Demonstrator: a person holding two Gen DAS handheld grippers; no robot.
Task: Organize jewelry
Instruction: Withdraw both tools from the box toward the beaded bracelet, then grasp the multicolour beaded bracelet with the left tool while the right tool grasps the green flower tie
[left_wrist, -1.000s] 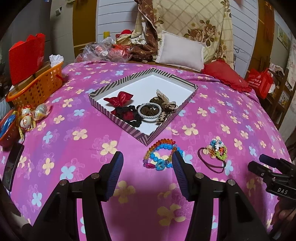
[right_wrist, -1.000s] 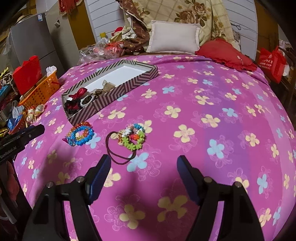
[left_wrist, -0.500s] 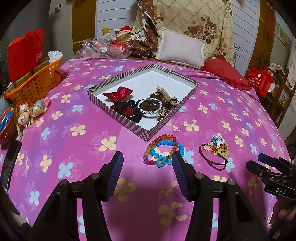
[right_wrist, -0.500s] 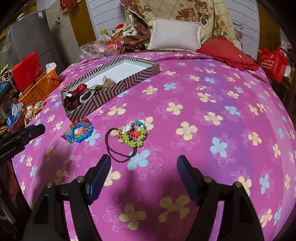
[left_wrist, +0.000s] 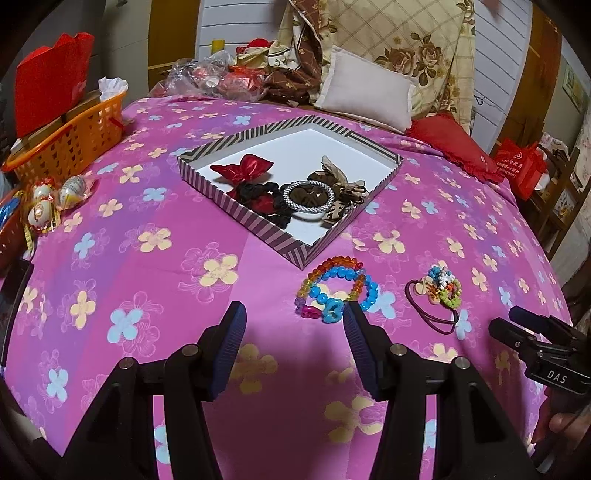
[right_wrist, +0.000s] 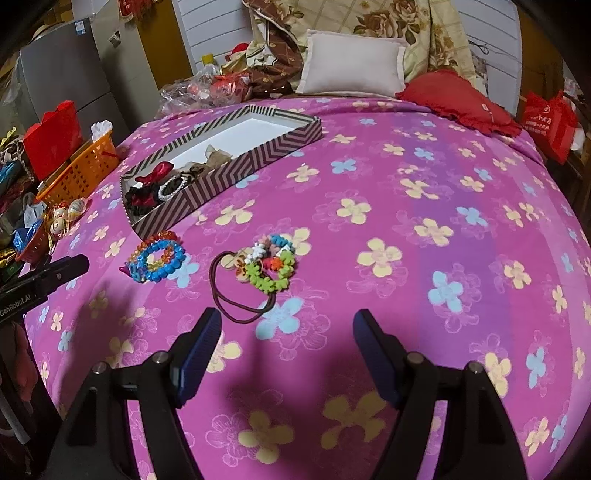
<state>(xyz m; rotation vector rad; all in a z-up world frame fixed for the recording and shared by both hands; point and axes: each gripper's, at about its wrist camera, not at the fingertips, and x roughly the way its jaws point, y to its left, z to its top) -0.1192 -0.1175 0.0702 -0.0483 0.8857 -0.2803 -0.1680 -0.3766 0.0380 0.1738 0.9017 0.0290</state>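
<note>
- The left gripper (left_wrist: 293, 325) hovers above the pink flowered bedspread (left_wrist: 155, 266), jaws released and empty.
- The right gripper (right_wrist: 287, 338) likewise hangs with jaws spread, grasping nothing.
- The beaded bracelets (left_wrist: 336, 288) lie just beside the striped tray (left_wrist: 243, 216); the flower hair tie (right_wrist: 267, 267) lies near them.

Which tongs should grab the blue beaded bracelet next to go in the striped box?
Left. The left tongs stand open just short of the blue beaded bracelet, near the striped box. The right tongs face the flower hair tie instead.
</note>
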